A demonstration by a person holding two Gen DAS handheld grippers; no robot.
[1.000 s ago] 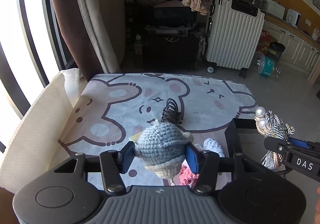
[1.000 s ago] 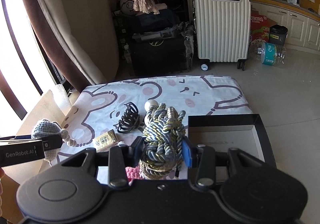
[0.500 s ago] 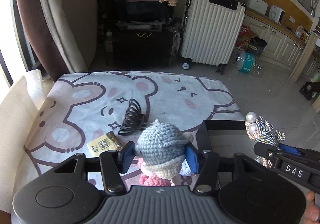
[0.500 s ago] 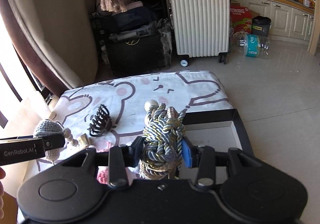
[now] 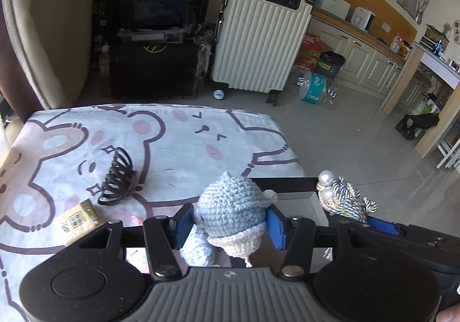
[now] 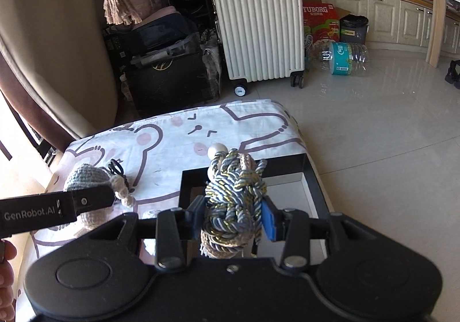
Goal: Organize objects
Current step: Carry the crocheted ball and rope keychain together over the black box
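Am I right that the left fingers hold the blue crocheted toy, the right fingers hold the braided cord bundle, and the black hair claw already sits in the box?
Not quite. In the left wrist view the black hair claw lies on the bear-print cloth, outside the box. The rest stands.

A ribbed white hard-shell suitcase (image 5: pixel 258 40) stands upright on the tiled floor (image 6: pixel 373 135). A clear plastic water bottle (image 6: pixel 345 59) lies nearby.

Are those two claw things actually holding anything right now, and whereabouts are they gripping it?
Yes. The left gripper squeezes a blue crocheted toy across its sides. The right gripper pinches a knotted cord bundle around its middle.
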